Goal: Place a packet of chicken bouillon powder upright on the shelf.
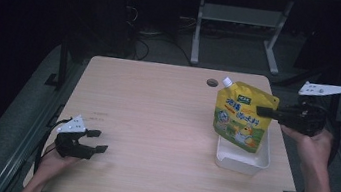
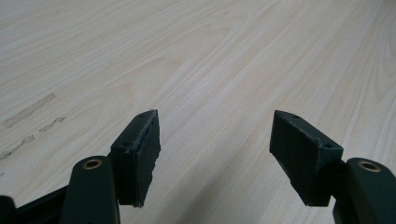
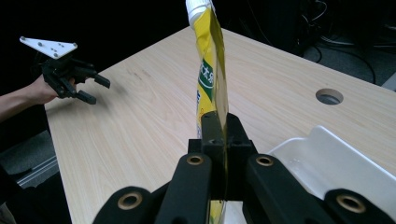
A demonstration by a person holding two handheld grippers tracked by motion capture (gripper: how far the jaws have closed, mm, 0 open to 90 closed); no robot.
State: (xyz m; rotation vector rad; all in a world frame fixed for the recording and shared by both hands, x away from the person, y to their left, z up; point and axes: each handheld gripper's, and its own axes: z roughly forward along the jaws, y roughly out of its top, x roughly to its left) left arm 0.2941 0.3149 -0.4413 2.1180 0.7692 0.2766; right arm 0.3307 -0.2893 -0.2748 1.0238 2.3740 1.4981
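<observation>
A yellow spouted pouch (image 1: 241,116) with a white cap hangs upright over a white tray (image 1: 243,159) at the table's right. My right gripper (image 1: 263,111) is shut on the pouch's right edge. In the right gripper view the pouch (image 3: 211,70) stands edge-on, pinched between the black jaws, with the tray (image 3: 327,163) to the right below. My left gripper (image 1: 96,141) rests open near the table's front left corner, nothing between its fingers. In the left gripper view its jaws stand wide apart over bare wood (image 2: 210,84).
The light wooden table (image 1: 154,124) has a round cable hole (image 1: 212,82) near its far edge. A white desk frame (image 1: 238,30) stands on the floor beyond. The other hand's gripper (image 3: 70,77) is seen far left in the right gripper view.
</observation>
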